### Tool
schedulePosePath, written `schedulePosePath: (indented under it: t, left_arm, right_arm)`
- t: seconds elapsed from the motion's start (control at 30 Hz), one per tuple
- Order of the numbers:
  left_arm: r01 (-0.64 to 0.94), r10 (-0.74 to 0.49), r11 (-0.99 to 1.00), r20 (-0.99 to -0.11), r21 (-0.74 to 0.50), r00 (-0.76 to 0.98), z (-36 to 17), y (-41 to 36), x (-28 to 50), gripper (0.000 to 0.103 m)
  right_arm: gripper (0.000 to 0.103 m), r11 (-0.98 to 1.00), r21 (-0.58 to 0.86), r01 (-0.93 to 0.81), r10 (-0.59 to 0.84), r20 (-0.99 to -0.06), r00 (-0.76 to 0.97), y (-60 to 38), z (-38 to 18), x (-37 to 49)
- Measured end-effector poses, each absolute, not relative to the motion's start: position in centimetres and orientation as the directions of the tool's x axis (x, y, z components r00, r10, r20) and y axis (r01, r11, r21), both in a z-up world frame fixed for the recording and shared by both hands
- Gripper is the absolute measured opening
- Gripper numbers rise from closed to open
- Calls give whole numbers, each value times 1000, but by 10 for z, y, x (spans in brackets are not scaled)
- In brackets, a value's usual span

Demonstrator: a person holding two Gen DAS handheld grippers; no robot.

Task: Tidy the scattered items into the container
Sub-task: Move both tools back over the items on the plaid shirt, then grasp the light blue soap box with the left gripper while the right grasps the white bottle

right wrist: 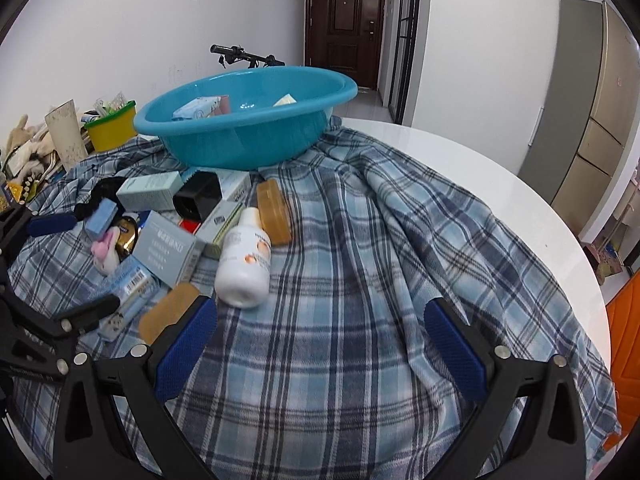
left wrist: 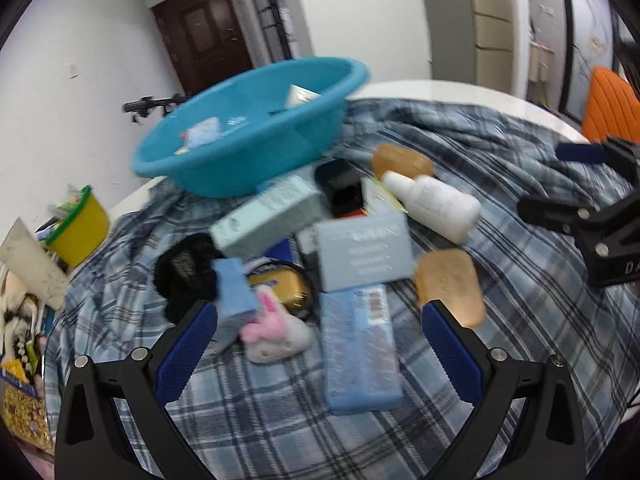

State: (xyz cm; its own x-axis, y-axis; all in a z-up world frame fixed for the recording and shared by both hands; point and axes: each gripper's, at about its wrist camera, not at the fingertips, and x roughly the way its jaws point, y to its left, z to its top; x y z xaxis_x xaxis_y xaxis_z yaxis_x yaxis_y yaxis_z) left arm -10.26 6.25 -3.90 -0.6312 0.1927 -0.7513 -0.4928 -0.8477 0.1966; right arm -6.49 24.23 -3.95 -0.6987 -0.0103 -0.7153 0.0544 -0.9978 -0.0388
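A blue-and-white plaid cloth (right wrist: pixel 360 240) covers the round white table (right wrist: pixel 460 152), and on its far part sits the round teal plastic basin (right wrist: pixel 240 136), already holding a pale blue packet (right wrist: pixel 196 108) and a small cream wedge-shaped piece (right wrist: pixel 285 100). Just in front of the basin lies the scattered heap: a long light-blue barcoded box (left wrist: pixel 360 350), a grey-blue printed box (left wrist: pixel 366 252), a white plastic bottle (right wrist: pixel 245 258) on its side, two amber translucent soap bars (left wrist: pixel 448 286) (right wrist: pixel 273 212) and a small pink-and-white plush toy (left wrist: pixel 274 330). The left gripper (left wrist: pixel 318 350) hangs over the heap, nearer than the basin, jaws spread wide, holding nothing. The right gripper (right wrist: pixel 320 338), right of the heap over bare cloth, is likewise wide apart and empty.
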Motion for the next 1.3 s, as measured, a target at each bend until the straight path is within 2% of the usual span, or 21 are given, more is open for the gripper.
schedulePosePath:
  t: [0.27,0.43,0.5,0.57,0.6,0.63,0.67,1.13,1.2,1.23,1.27,1.3]
  left_arm:
    - [-542,188,-818,-799,195,-571,-60,67,-99,103]
    - [-537,246,-838,-817,91,-522,-60,55,-105,102]
    - [-540,253,-839,-830,69,-498,-62,54,-108,87]
    - [-547,242,-834,-842,73,-482,-68,56,-107,62]
    - [-552,242,-831,-845,74,-477,-71,56,-106,56]
    - [-562,263,-825,-844,54,-467,-70,57,-105,45]
    - [-568,273,-822,-846,42,-458,-69,57,-104,44]
    - [-604,270,-796,-863,49,-427,-66,49,-78,45]
    - [-593,260,-803,-859,61,-441,-67,51,-81,57]
    - [-589,259,-805,-853,69,-453,-66,53,-83,73]
    - [-585,264,-808,-845,70,-465,-65,54,-85,78]
    - [-582,276,-811,-836,63,-475,-64,54,-86,78]
  right_arm:
    - [103,-998,-39,40,0,-719,-695,248,-42,-61]
    - [103,-998,-35,42,-5,-718,-696,247,-42,-61]
    - [103,-998,-37,47,-6,-720,-694,246,-43,-61]
    - [103,-998,-40,51,-7,-720,-694,245,-44,-61]
    - [103,-998,-42,52,-5,-720,-694,245,-45,-61]
    - [103,-998,-45,52,-4,-721,-693,245,-45,-61]
    - [103,-998,-46,53,-3,-722,-692,245,-46,-60]
    - [103,-997,-24,67,-28,-729,-683,247,-51,-60]
    - [103,-997,-24,69,-29,-731,-681,246,-51,-59]
    - [103,-997,-26,69,-28,-732,-681,246,-51,-59]
    - [103,-997,-28,69,-27,-732,-681,246,-51,-58]
    - [103,-997,-30,68,-25,-732,-681,247,-51,-58]
